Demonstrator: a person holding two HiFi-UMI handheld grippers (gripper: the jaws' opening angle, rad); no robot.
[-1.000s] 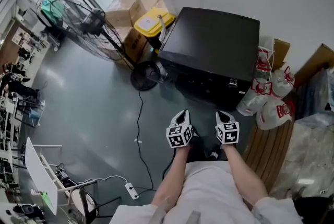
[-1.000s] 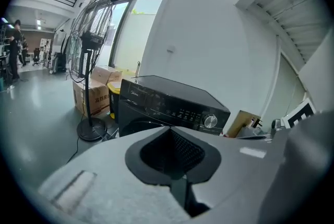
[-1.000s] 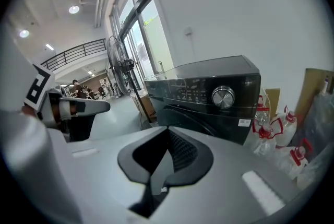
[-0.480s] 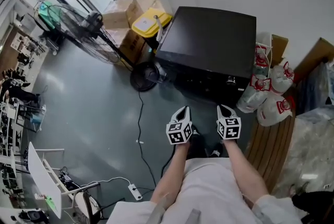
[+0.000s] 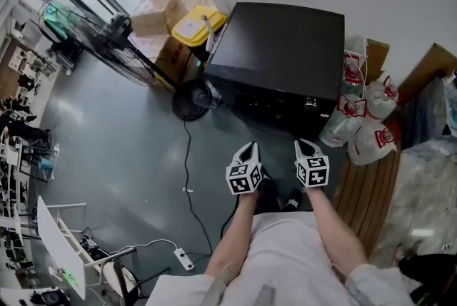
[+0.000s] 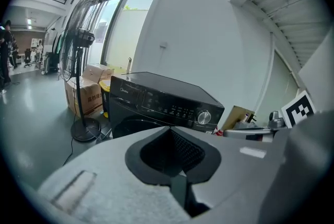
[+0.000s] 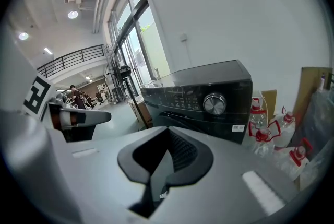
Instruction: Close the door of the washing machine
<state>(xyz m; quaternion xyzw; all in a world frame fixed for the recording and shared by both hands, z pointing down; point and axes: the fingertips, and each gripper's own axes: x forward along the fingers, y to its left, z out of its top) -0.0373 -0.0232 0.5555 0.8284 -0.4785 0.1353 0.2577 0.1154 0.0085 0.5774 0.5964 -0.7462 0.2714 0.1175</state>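
While the left gripper (image 5: 249,148) and right gripper (image 5: 303,145) hang clenched and empty, the washing machine (image 5: 278,48) stands just ahead. Its door (image 6: 126,127), mostly hidden, seems flush; if ajar, press squarely on it.

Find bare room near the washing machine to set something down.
The washing machine has a bare flat top. The grey floor left of the cable, in front of the fan, is also free. White jugs crowd the machine's right side, cardboard boxes its left.
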